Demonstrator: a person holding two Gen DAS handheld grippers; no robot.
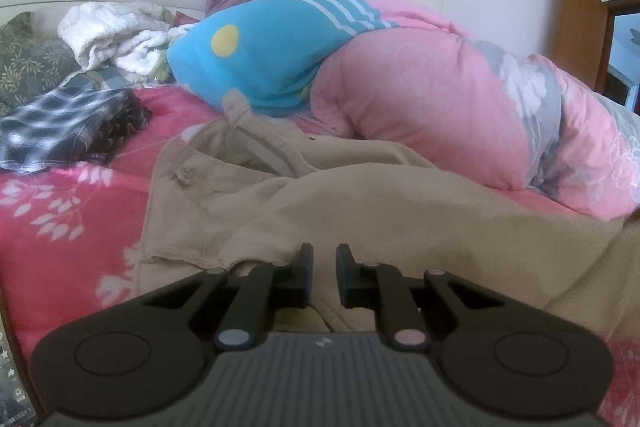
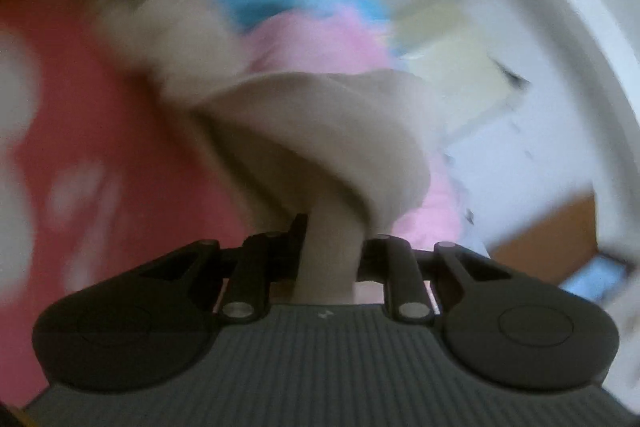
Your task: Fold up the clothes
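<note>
A pair of beige trousers (image 1: pixel 320 195) lies spread on the red flowered bedspread (image 1: pixel 60 211), waistband and button toward the far left. My left gripper (image 1: pixel 324 259) hovers low over the near part of the cloth, its fingers a small gap apart with nothing between them. In the blurred right wrist view, my right gripper (image 2: pixel 332 227) is shut on a bunched fold of the beige trousers (image 2: pixel 320 131), which rises lifted in front of the camera.
A pink and blue quilt (image 1: pixel 420 87) is heaped across the far side of the bed, with a person lying under it by the headboard. A checked garment (image 1: pixel 56 123) and white towels (image 1: pixel 108 35) lie at the far left. A wooden door (image 1: pixel 580 31) stands right.
</note>
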